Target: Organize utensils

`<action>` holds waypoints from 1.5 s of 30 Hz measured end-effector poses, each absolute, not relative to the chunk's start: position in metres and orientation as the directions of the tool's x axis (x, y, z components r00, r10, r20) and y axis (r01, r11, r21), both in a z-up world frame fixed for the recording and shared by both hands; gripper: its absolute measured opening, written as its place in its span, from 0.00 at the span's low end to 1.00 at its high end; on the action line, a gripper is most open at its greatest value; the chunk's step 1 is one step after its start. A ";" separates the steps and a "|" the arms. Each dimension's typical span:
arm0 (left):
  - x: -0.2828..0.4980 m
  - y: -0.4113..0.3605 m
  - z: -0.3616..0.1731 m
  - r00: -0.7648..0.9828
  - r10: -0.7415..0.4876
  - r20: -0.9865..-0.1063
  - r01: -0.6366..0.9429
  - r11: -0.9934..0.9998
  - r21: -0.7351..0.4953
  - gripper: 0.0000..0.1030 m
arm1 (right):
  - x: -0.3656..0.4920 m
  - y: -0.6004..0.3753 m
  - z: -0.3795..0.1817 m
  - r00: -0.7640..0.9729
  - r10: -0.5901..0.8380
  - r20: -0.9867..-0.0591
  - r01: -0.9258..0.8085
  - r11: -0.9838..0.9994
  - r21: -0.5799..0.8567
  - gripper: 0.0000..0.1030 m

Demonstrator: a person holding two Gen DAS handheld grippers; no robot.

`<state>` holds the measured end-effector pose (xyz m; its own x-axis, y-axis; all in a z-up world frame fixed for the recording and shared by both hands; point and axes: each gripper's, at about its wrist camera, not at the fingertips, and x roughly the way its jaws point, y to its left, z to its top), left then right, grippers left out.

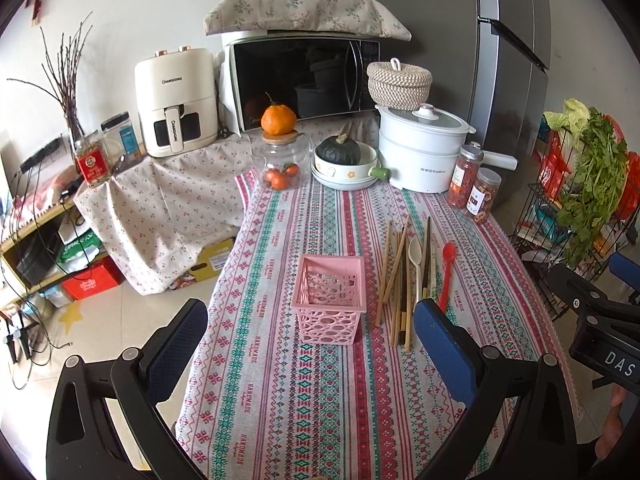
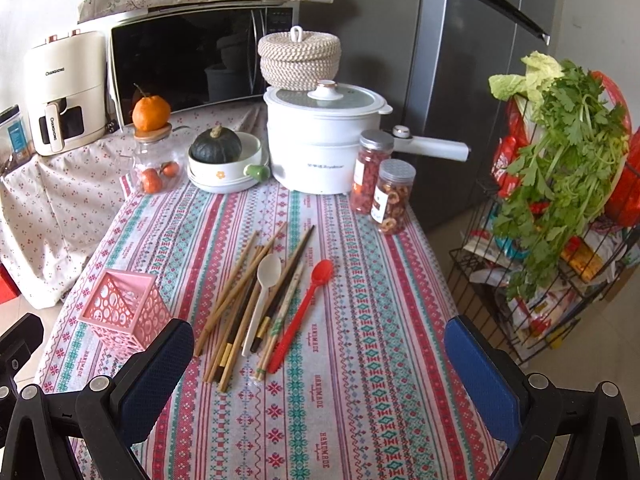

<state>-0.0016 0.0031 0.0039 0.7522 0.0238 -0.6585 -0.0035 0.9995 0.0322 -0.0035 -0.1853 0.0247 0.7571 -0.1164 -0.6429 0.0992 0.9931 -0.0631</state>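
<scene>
Now, at the striped table: nothing yet lifted, both tools spread and waiting.
Left gripper (image 1: 310, 330): fingers released wide, grasping nothing, hovering above the near table edge with the pink basket (image 1: 329, 297) framed between the pads; likely poised to steady the holder.
Right gripper (image 2: 320, 354): fingers likewise spread apart, empty, held back from the utensil pile; probably lined up for a first pick.
Pink basket: upright on the tablecloth (image 2: 372, 380), mouth open to the ceiling, seemingly empty, just left of the pile; placed near, apparently as the destination.
Chopsticks (image 2: 240, 300): loose bundle lying flat, overlapping, long axes running from the near edge toward the pots, fanned slightly at the far tips.
White spoon (image 2: 262, 292): resting across the bundle, bowl at the far end, handle toward the camera.
Red spoon (image 2: 304, 312): flat on the cloth at the pile's right flank, just beside the outermost chopsticks; contact unclear; bowl far, handle near, tilted a little rightward.
Judgement: handles facing the grippers, so near ends easiest to pinch; upending needed before dropping into the basket.
Risk: overlapped sticks apt to roll or come up in twos.
</scene>
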 end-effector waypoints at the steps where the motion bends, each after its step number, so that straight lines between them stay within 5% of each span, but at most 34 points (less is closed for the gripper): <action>1: -0.002 0.003 0.004 0.753 0.024 -0.658 -0.004 0.999 0.032 1.00 | -0.004 -0.186 0.025 0.757 -0.116 -0.643 0.099 0.993 -0.063 1.00; 45: 0.000 0.014 0.010 0.758 0.037 -0.651 -0.014 0.999 0.040 1.00 | -0.001 -0.186 0.025 0.760 -0.121 -0.638 0.099 0.993 -0.071 1.00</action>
<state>0.0004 0.0139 0.0096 0.7581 0.0366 -0.6511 -0.0139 0.9991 0.0400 -0.0013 -0.1857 0.0249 0.7602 -0.1214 -0.6383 0.0988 0.9926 -0.0711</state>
